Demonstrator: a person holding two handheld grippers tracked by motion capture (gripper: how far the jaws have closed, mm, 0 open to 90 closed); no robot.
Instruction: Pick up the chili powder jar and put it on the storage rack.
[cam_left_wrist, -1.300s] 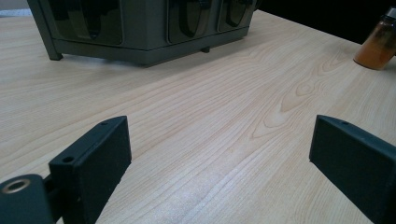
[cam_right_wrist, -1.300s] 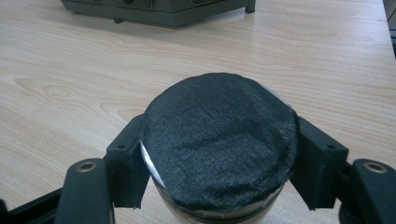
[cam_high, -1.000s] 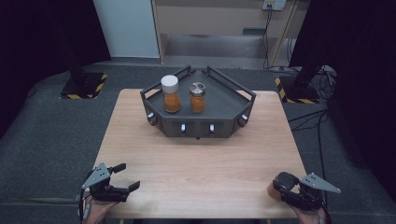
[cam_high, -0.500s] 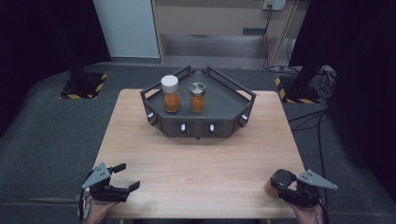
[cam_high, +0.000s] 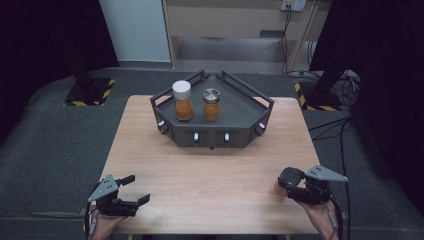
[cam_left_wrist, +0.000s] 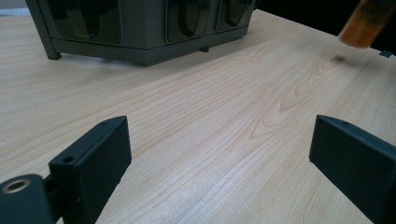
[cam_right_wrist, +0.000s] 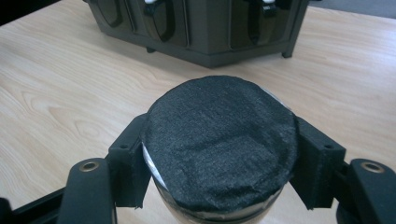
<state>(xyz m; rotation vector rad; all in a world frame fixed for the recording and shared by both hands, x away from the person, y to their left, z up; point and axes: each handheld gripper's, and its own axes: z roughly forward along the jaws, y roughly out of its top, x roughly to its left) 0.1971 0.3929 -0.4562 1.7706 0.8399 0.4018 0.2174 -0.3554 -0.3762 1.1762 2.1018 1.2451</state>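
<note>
My right gripper (cam_high: 291, 184) at the table's near right is shut on a jar (cam_high: 278, 188) with orange contents and a black lid (cam_right_wrist: 219, 116). The pads of that gripper (cam_right_wrist: 222, 142) press the jar's sides just under the lid. In the left gripper view the jar (cam_left_wrist: 362, 23) hangs a little above the wood, over its own shadow. Near the front left corner, my left gripper (cam_high: 138, 188) stands open, low over bare wood, with nothing between the jaws of the gripper (cam_left_wrist: 219, 154).
A dark grey tray (cam_high: 260, 100) stands at the far middle of the wooden table (cam_high: 210, 170). In it are a white-lidded jar (cam_high: 183, 101) and a metal-lidded jar (cam_high: 211, 105), both with orange contents. The tray's front wall (cam_right_wrist: 210, 37) faces both grippers.
My right gripper has risen with the black-lidded jar and shifted a little toward the table's middle. The left gripper has stayed where it was.
</note>
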